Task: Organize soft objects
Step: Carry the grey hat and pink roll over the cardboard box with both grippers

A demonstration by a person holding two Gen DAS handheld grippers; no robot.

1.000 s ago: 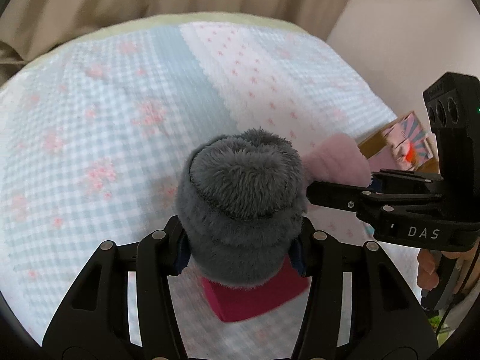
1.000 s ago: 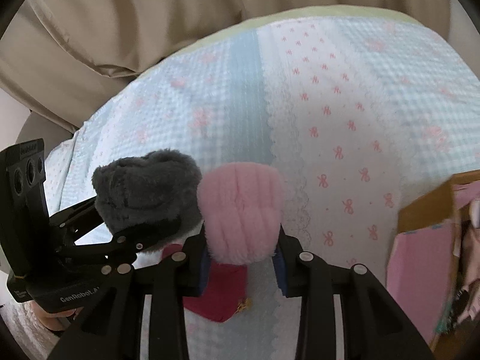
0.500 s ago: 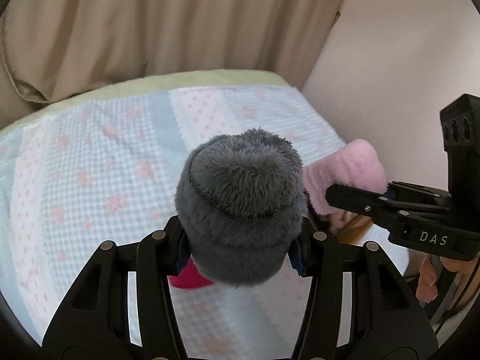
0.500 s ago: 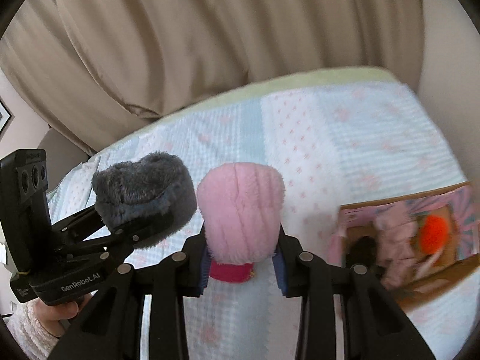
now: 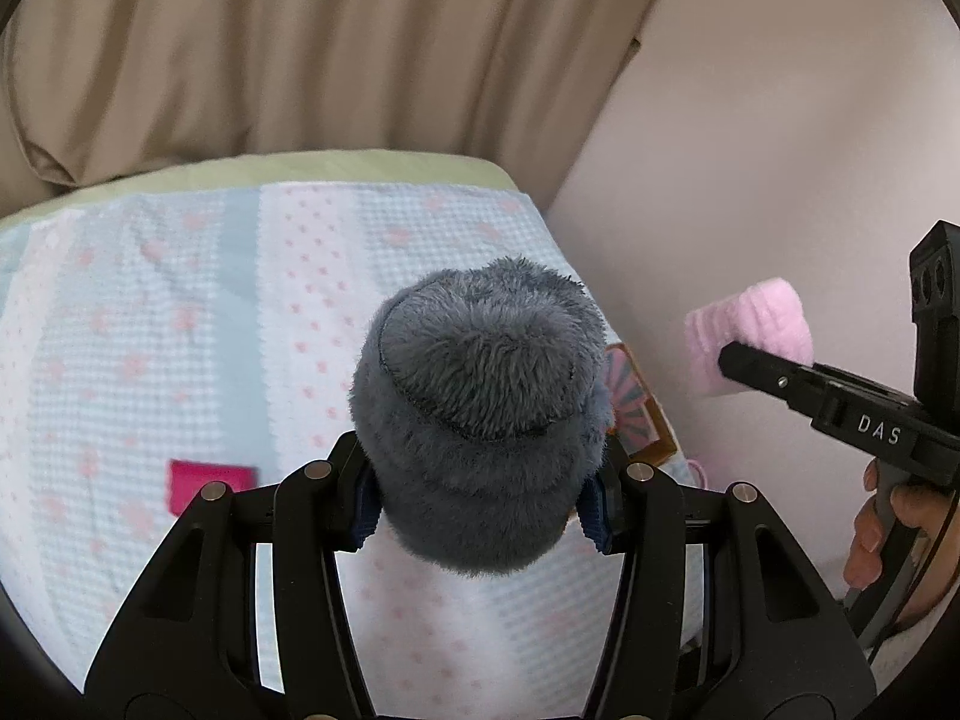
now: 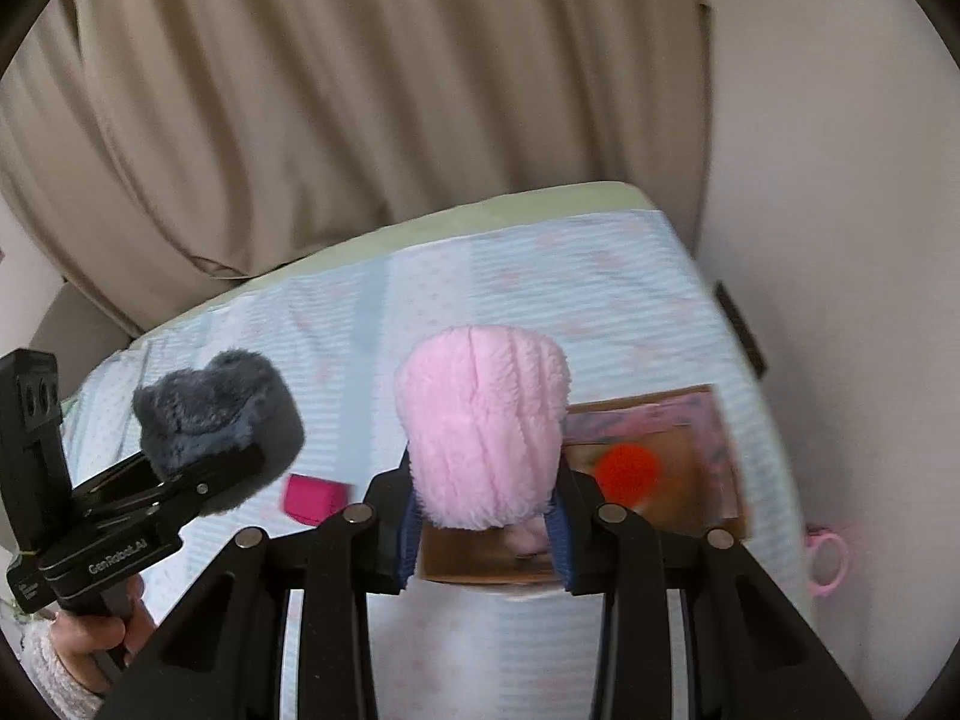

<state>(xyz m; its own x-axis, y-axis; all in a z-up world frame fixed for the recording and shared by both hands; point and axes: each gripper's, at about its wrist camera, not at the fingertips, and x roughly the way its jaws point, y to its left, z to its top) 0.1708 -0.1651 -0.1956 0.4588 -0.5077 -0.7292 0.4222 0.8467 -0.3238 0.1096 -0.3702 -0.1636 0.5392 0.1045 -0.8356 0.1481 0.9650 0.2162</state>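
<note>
My left gripper (image 5: pixel 480 510) is shut on a grey fluffy soft object (image 5: pixel 480 414), held high above the bed. From the right wrist view the same grey object (image 6: pixel 216 426) sits in that gripper at the left. My right gripper (image 6: pixel 483 528) is shut on a pink fluffy soft object (image 6: pixel 483 426), which also shows at the right in the left wrist view as the pink object (image 5: pixel 750 330). Below the right gripper lies an open cardboard box (image 6: pixel 714 420) with an orange pompom (image 6: pixel 627 471) inside. A magenta fabric piece (image 5: pixel 207 483) lies on the bedspread.
The bed has a pale blue and white patterned cover (image 5: pixel 150 330) with a green edge. A beige curtain (image 5: pixel 300 48) hangs behind it and a plain wall (image 6: pixel 840 240) stands at the right. A small pink ring-shaped item (image 6: pixel 828 558) lies beside the bed. A hand (image 5: pixel 882 534) holds the right gripper.
Both grippers rose well above the bed with their soft objects still held. The magenta piece stayed on the cover. The cardboard box came into fuller view under the right gripper.
</note>
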